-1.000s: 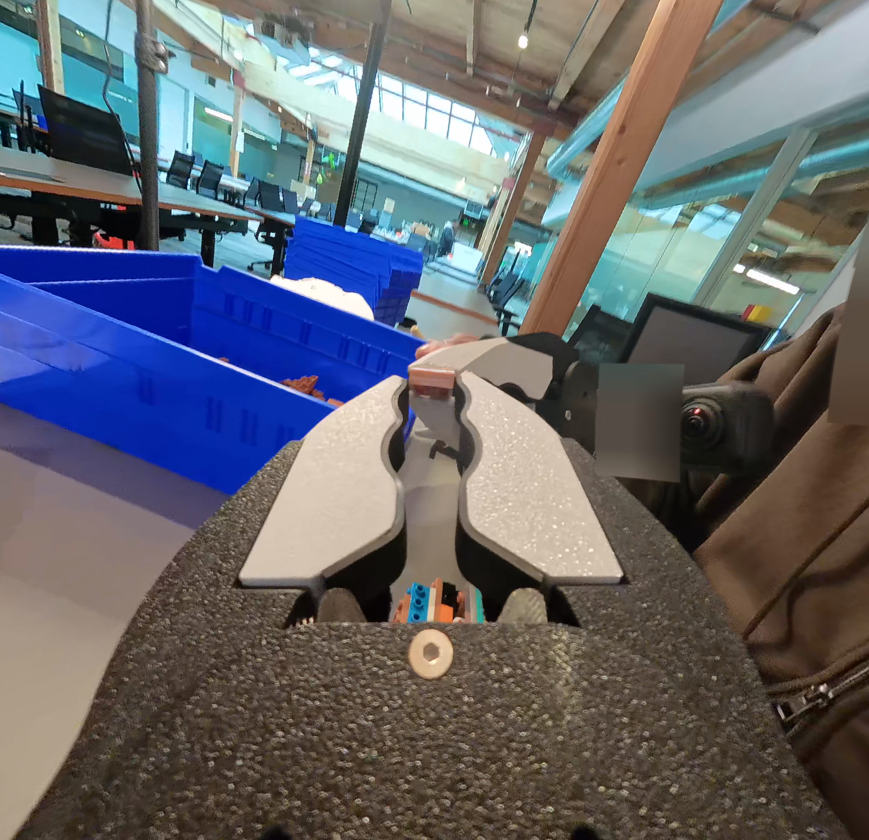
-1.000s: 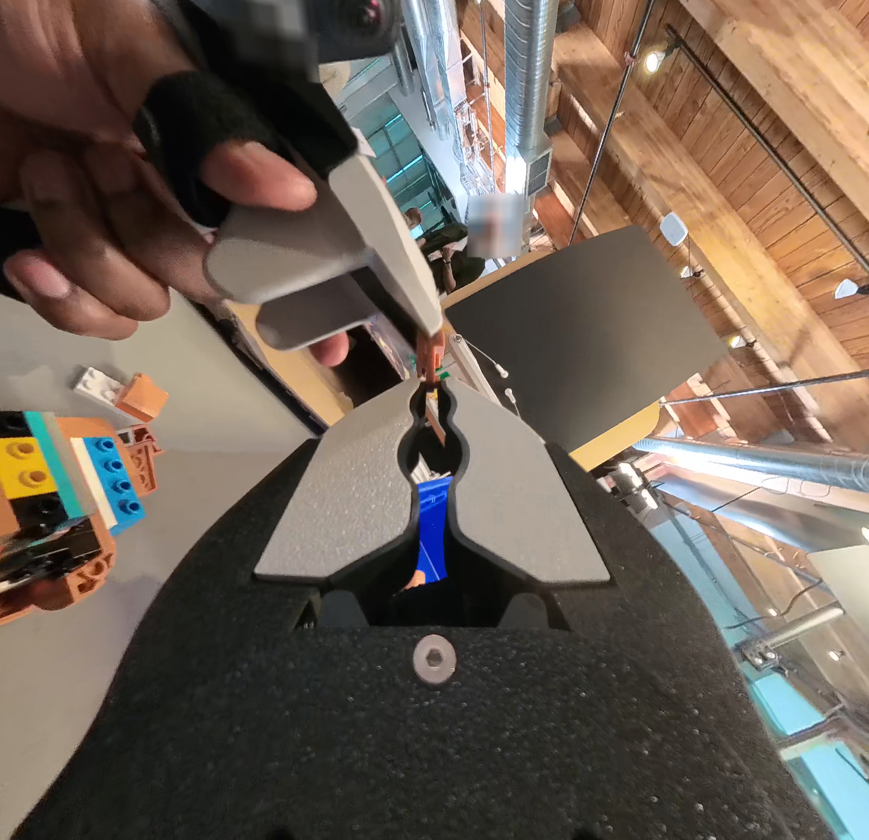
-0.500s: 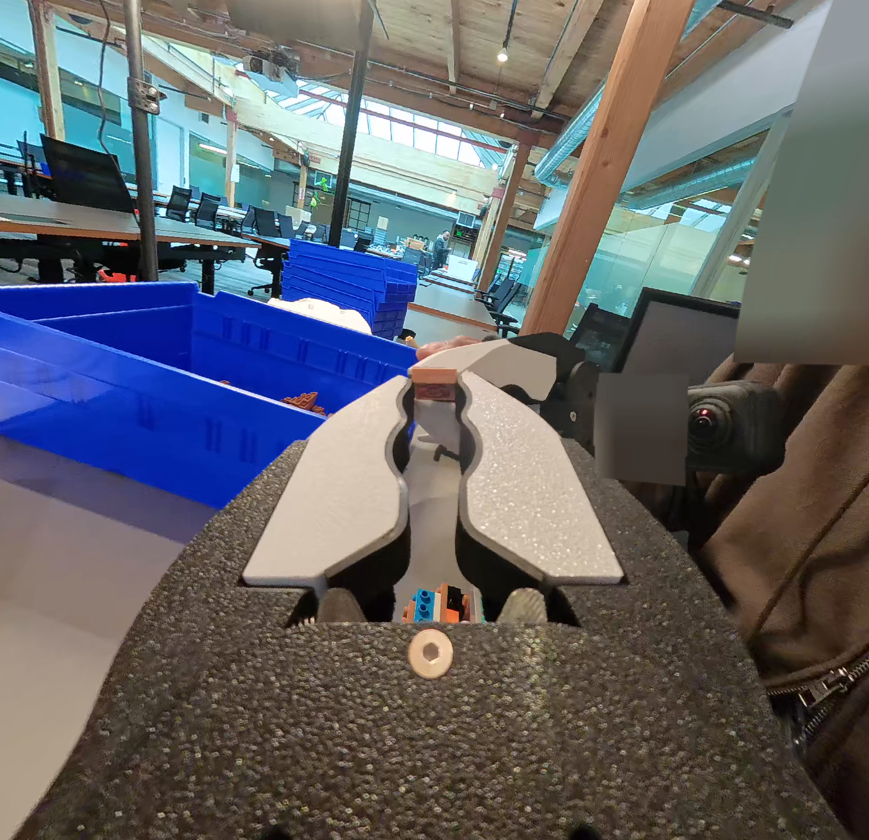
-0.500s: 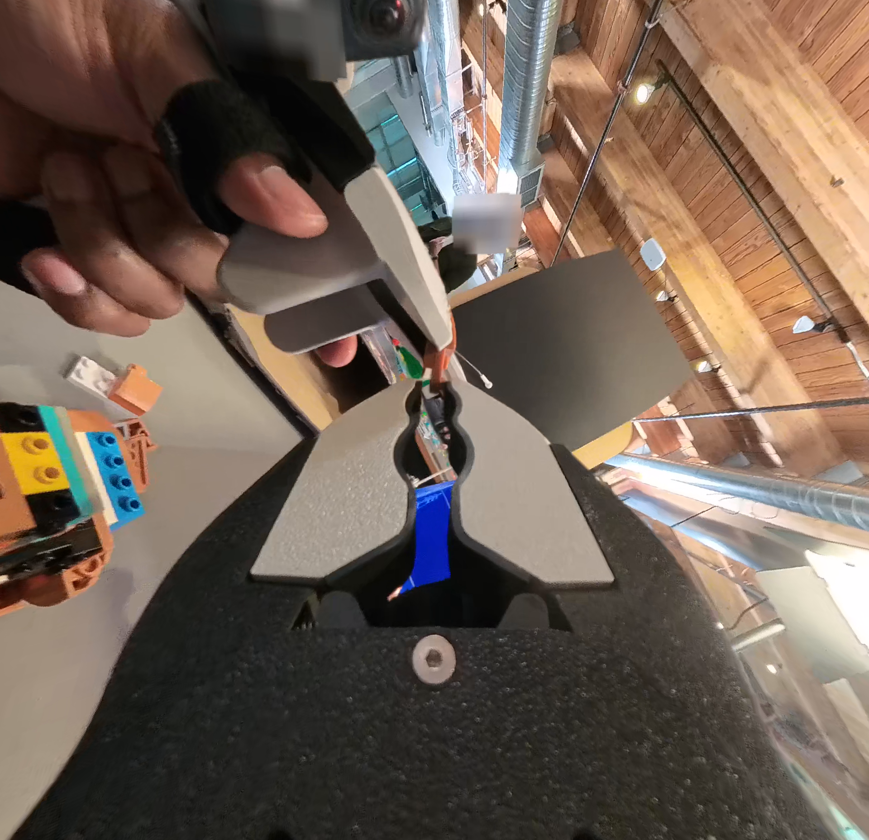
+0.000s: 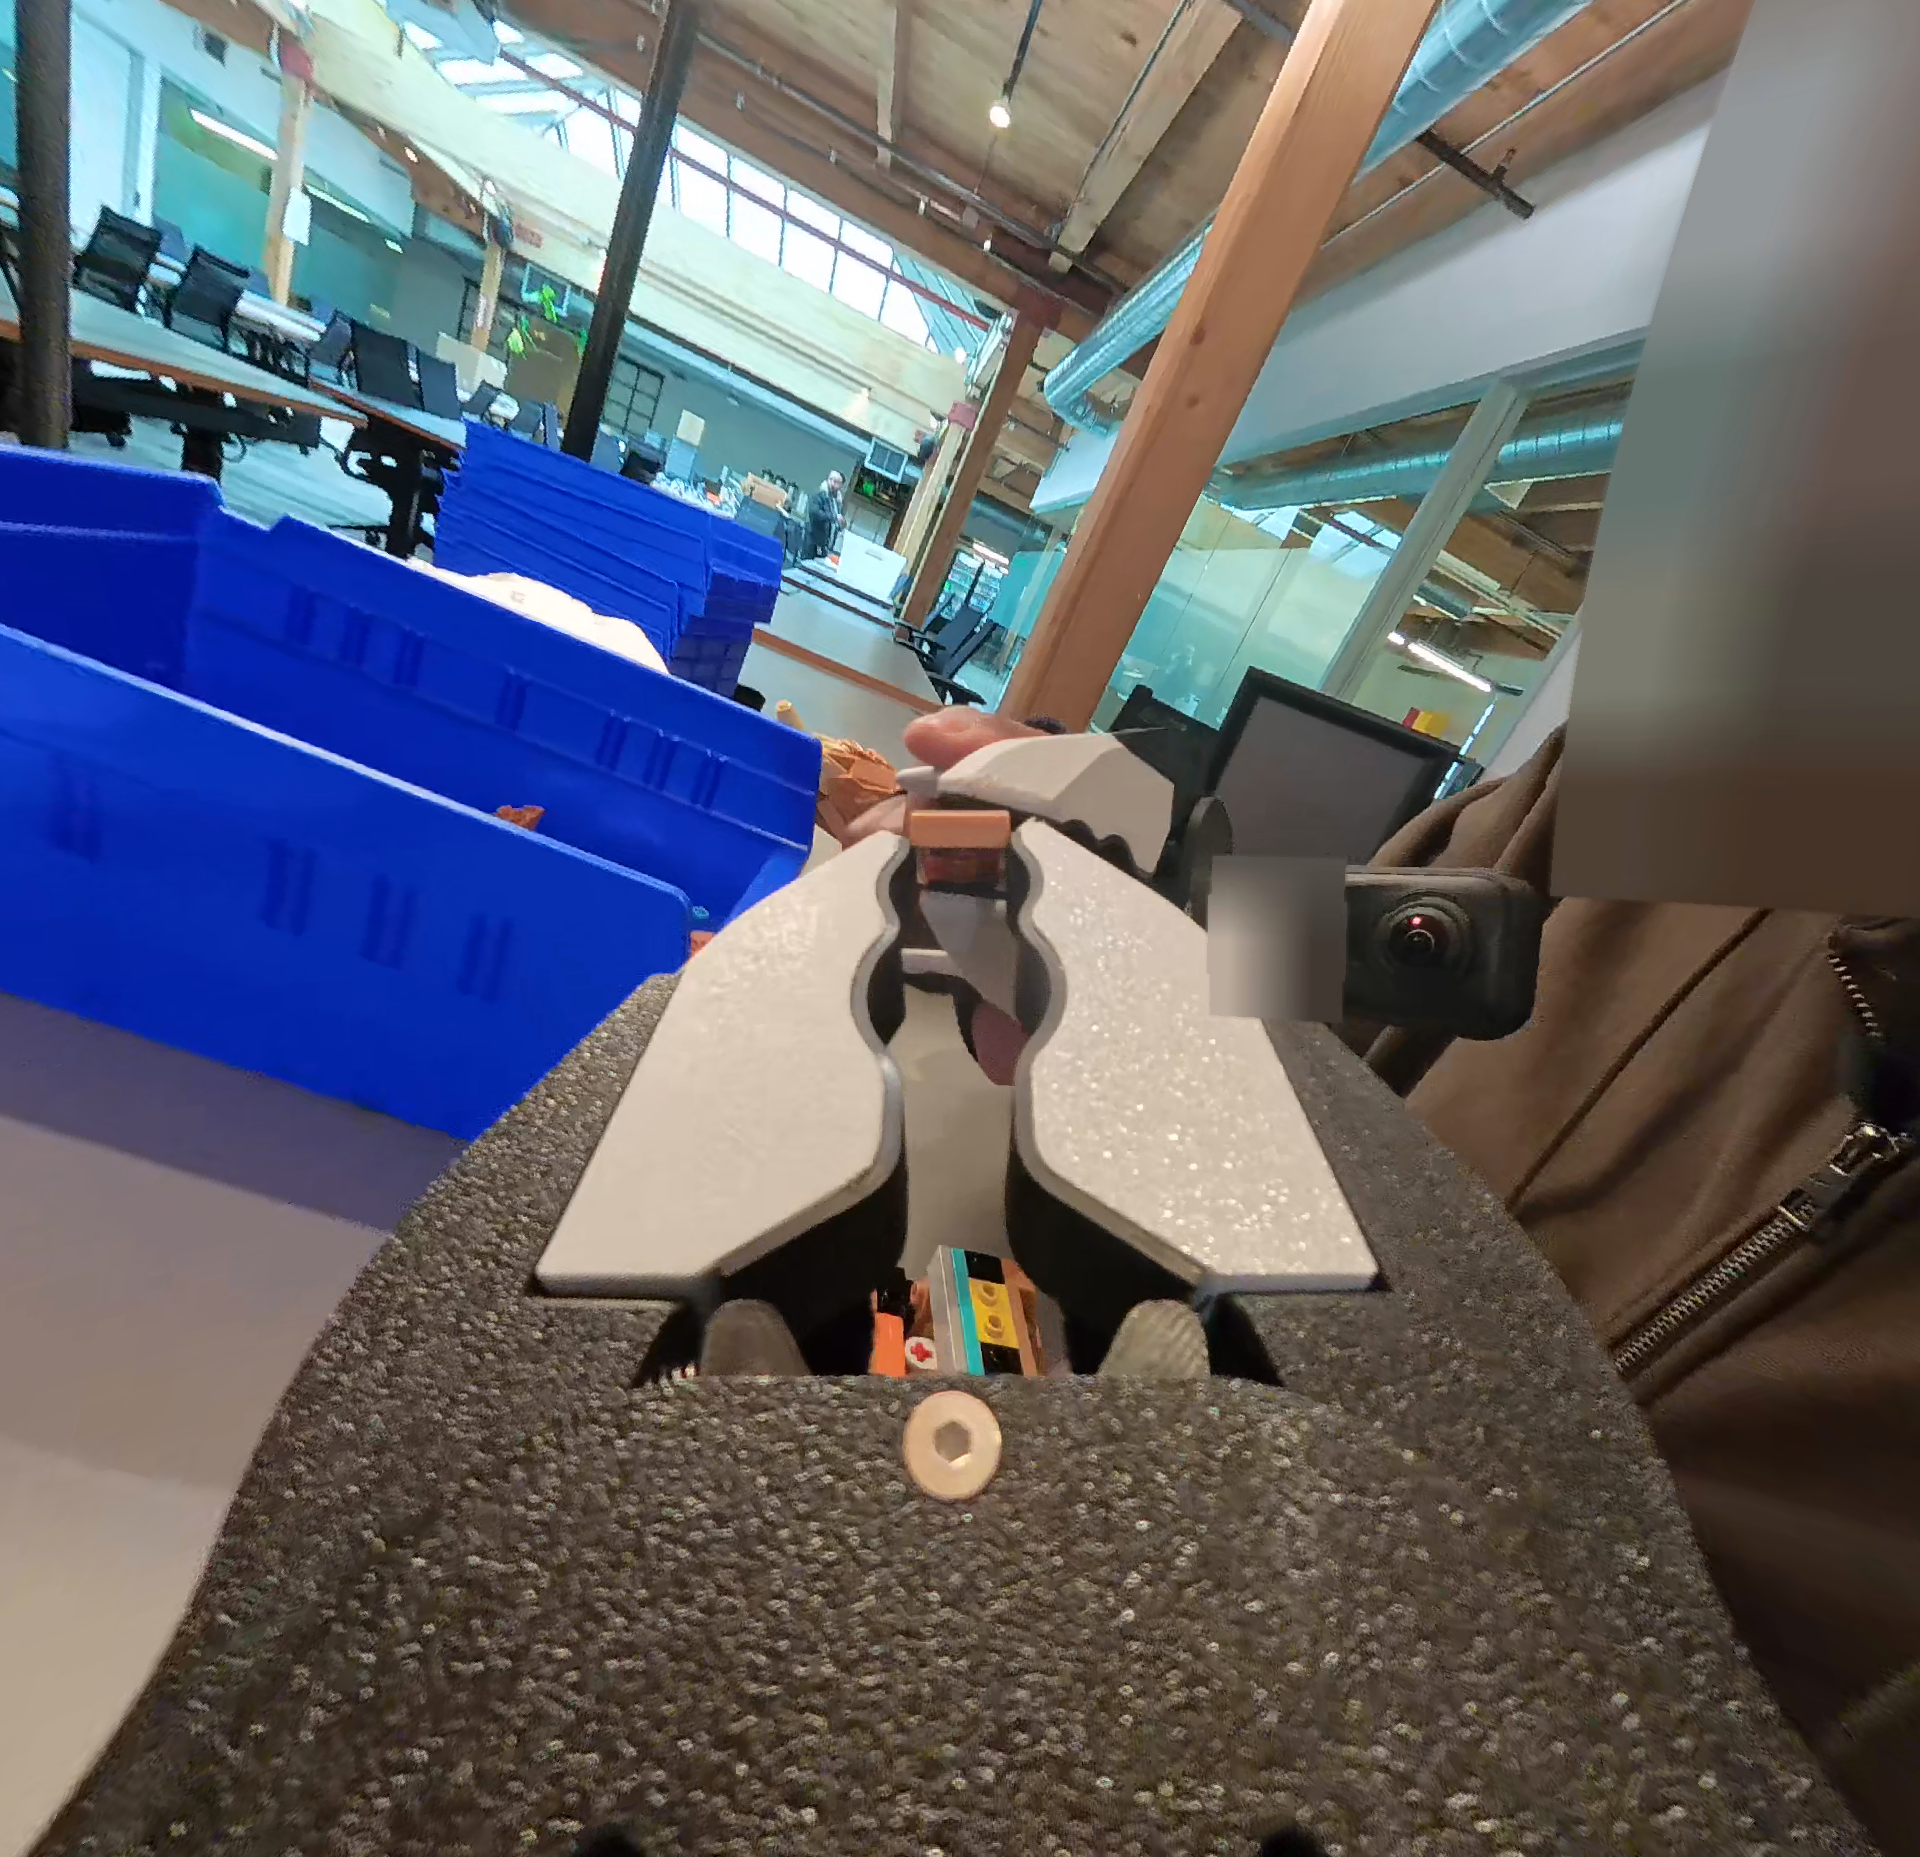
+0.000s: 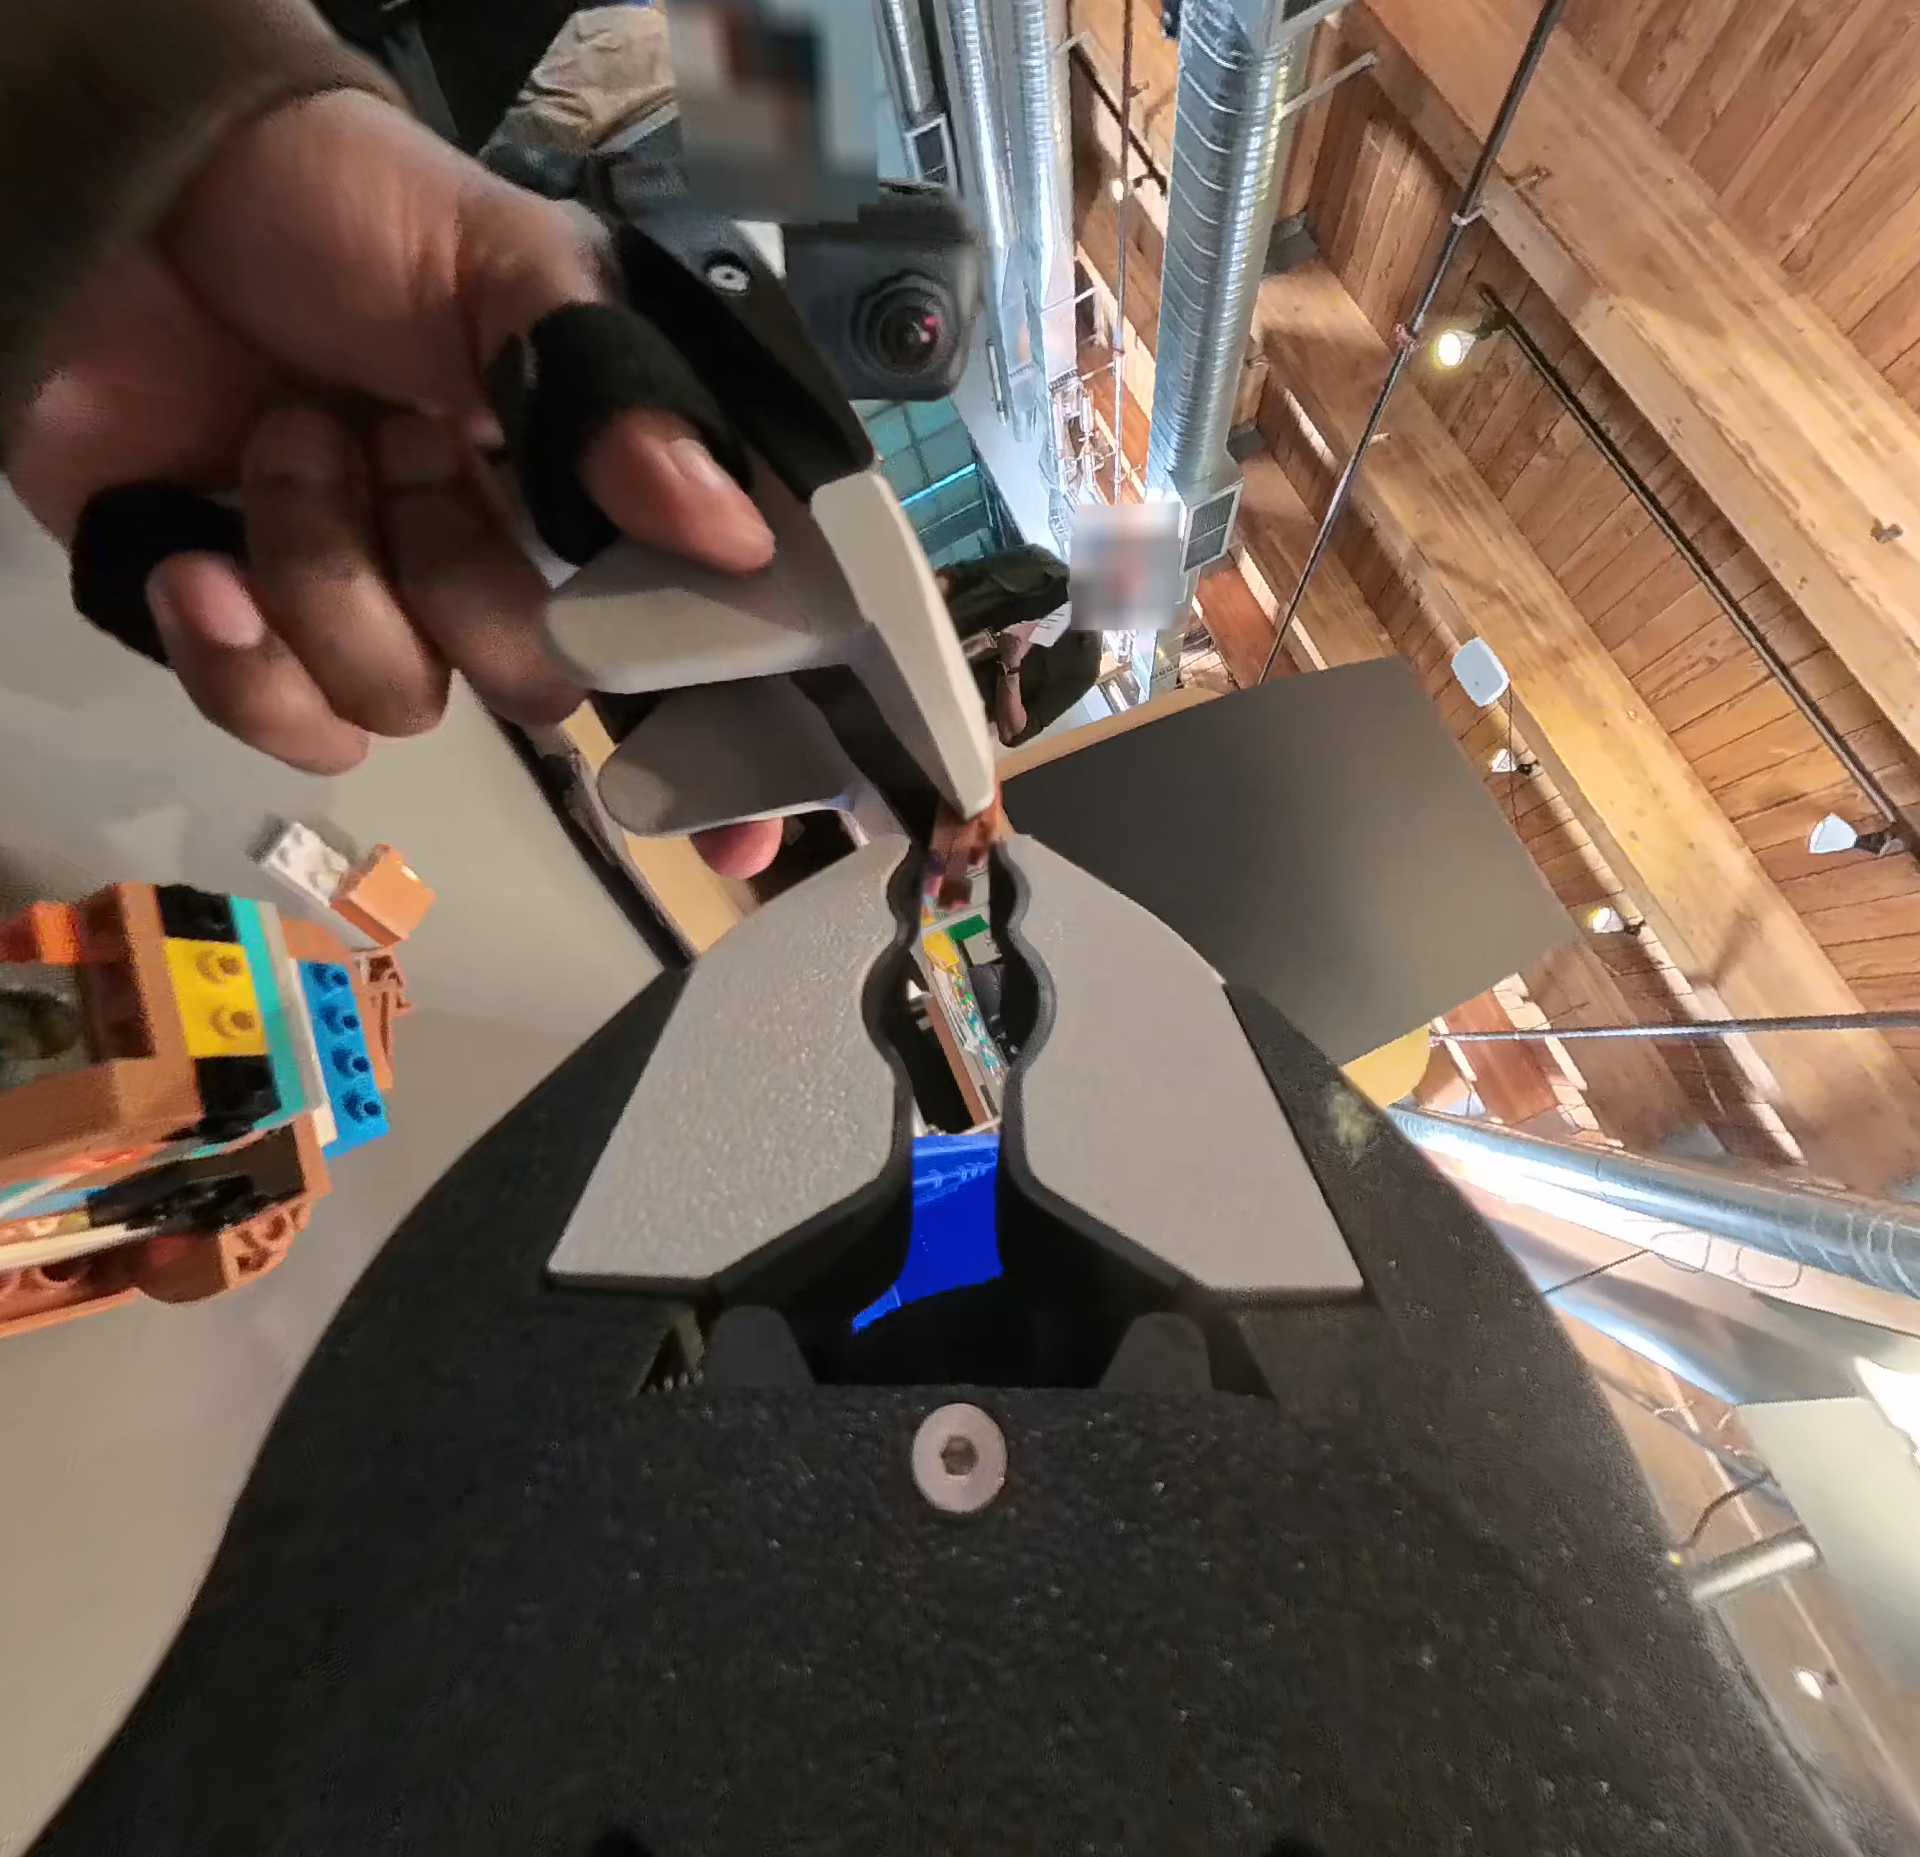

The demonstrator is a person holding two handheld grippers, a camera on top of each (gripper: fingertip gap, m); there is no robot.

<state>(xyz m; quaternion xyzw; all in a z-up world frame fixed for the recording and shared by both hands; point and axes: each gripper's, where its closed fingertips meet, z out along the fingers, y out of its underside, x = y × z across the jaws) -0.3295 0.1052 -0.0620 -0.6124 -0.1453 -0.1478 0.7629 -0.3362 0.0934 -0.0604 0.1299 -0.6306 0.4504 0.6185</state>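
Up above the desk, the left tool and right tool both pinch one small brown brick, jaws narrow. Far left, the brick model sits untouched.

My left wrist camera sits low just behind its own left gripper, looking forward and a little upward across the grey table past the blue bins into the open office, with the right gripper meeting it close ahead. My right wrist camera is rolled and pitched steeply up, so beyond its fingertips I get wooden ceiling and ducts, the table tipped along the left edge with the brick model. Both views share the small brown brick where the tips meet, very near.
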